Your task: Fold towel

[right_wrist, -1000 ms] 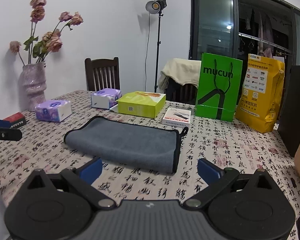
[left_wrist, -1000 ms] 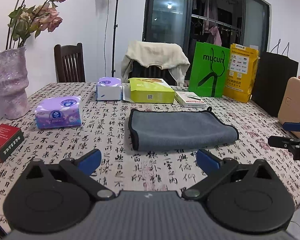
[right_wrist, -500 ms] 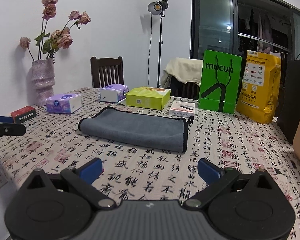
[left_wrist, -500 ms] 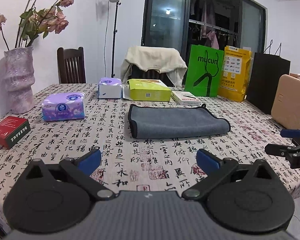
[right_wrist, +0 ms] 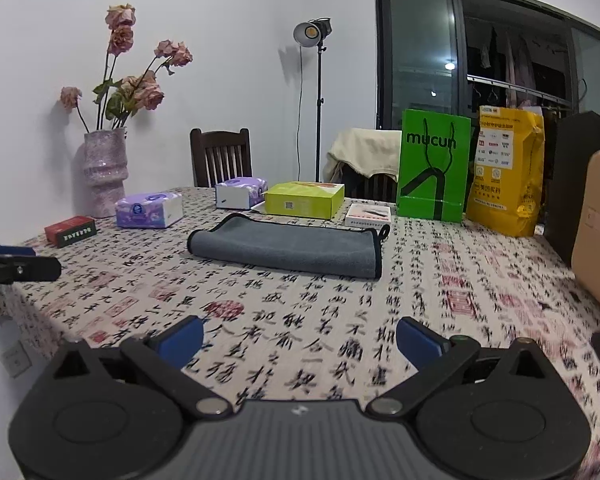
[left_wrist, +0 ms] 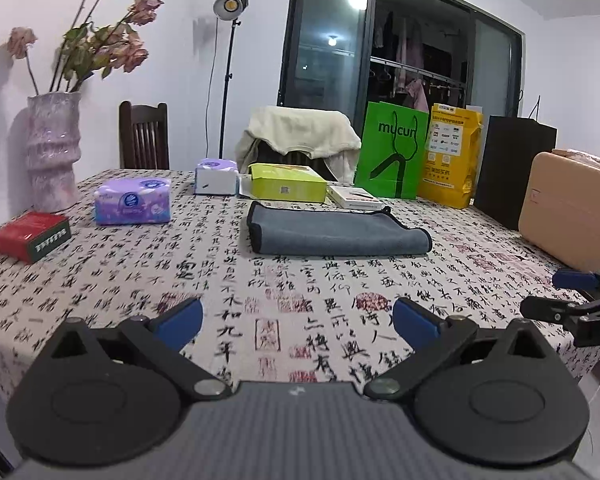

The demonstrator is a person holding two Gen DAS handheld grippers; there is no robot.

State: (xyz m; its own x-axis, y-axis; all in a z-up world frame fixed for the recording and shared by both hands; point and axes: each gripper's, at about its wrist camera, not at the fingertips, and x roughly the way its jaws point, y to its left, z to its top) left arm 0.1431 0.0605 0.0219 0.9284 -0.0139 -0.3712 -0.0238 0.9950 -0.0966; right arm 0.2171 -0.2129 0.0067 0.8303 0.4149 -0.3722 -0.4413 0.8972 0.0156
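A grey towel with black trim (left_wrist: 336,232) lies folded flat on the calligraphy-print tablecloth (left_wrist: 284,296), mid table; it also shows in the right wrist view (right_wrist: 288,246). My left gripper (left_wrist: 298,322) is open and empty, well back from the towel near the table's front edge. My right gripper (right_wrist: 300,340) is open and empty, also well short of the towel. The right gripper's fingers (left_wrist: 572,280) show at the right edge of the left view, and the left gripper's fingers (right_wrist: 20,266) at the left edge of the right view.
Behind the towel stand a lime box (left_wrist: 286,188), a small white box (left_wrist: 354,197), tissue packs (left_wrist: 132,207), a green bag (left_wrist: 392,150), a yellow bag (left_wrist: 450,160) and a black bag (left_wrist: 514,170). A red box (left_wrist: 30,236) and vase (left_wrist: 52,156) stand left, a tan case (left_wrist: 568,210) right.
Both grippers have pulled back and away from the towel, which looks smaller and farther. The towel has not moved. Both stay open.
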